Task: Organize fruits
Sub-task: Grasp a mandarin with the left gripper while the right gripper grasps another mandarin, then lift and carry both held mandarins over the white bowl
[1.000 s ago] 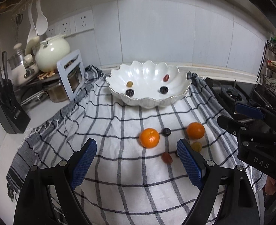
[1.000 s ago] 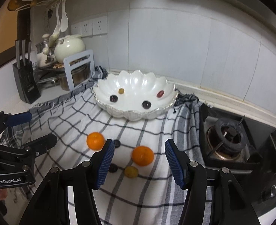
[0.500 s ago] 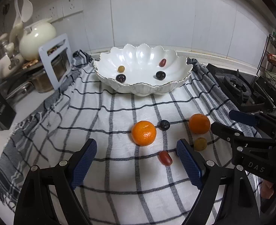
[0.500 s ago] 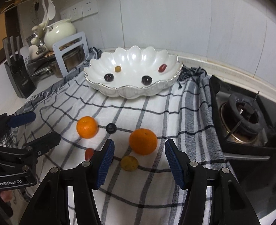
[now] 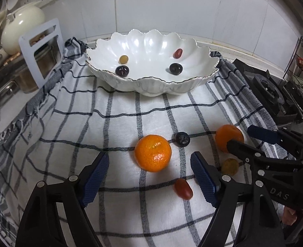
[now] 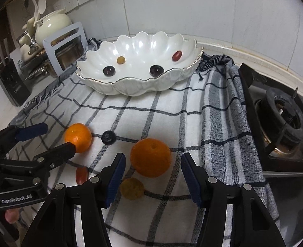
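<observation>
White wall tiles back a kitchen surface draped with a white cloth with dark grid lines. At about 10 o'clock in the left wrist view stand a cream ceramic lidded pot and a pale grey metal stand with a window cut-out; the right wrist view also shows a black knife block at 9 o'clock. At 12 o'clock sits a white scalloped porcelain bowl with a gilt rim, holding a small yellow grape, two dark purple grapes and a red grape, all apart from one another. On the cloth nearer the cameras, the left tool has its blue-padded fingers wide apart, with a bright orange mandarin just ahead of them and clear of both pads. A dark blueberry lies just beside that mandarin at 1 o'clock, and a red oblong grape lies near the inner side of the tool's right finger. Further right lie a yellowish round grape and a second orange mandarin, which sits just ahead of the spread fingers of the right tool, touching neither pad. At 3 o'clock is a black gas stove burner.
</observation>
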Tool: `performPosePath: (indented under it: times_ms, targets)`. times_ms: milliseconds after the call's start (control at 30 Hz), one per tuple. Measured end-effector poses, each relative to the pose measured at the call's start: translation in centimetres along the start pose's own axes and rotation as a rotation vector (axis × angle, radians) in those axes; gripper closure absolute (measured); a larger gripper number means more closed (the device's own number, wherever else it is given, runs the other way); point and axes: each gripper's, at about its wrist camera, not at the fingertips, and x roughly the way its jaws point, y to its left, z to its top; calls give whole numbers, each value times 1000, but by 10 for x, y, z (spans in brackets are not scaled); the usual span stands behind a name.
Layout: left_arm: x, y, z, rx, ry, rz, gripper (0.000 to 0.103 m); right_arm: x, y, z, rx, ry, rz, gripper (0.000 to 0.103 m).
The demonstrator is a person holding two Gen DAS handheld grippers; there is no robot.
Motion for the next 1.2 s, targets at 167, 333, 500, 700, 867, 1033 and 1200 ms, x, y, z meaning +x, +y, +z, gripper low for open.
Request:
performPosePath:
  times_ms: [167,333,500,700,867,1033,1200]
  targets:
    - [14,-2,4,-1,21,-20,27,9,0,1,1,17,6,46]
    - [28,-3,6,-1,42,-26,34,16,-4,3,23,31,22,46]
    - [38,-4,8,-1,65,-28,46,20,0,5,15,39,42,54]
    - [42,-3,8,2,61,-5,59,22,2,6,6,36,38,55]
    - [42,-4,7,4,56,-2,60,21,4,6,-11,28,25,57]
    - [35,-4,8,9,36,1,61,19,3,6,1,20,25,57]
    - [20,-4,9,9,1,9,61,9,1,6,5,-9,17,57]
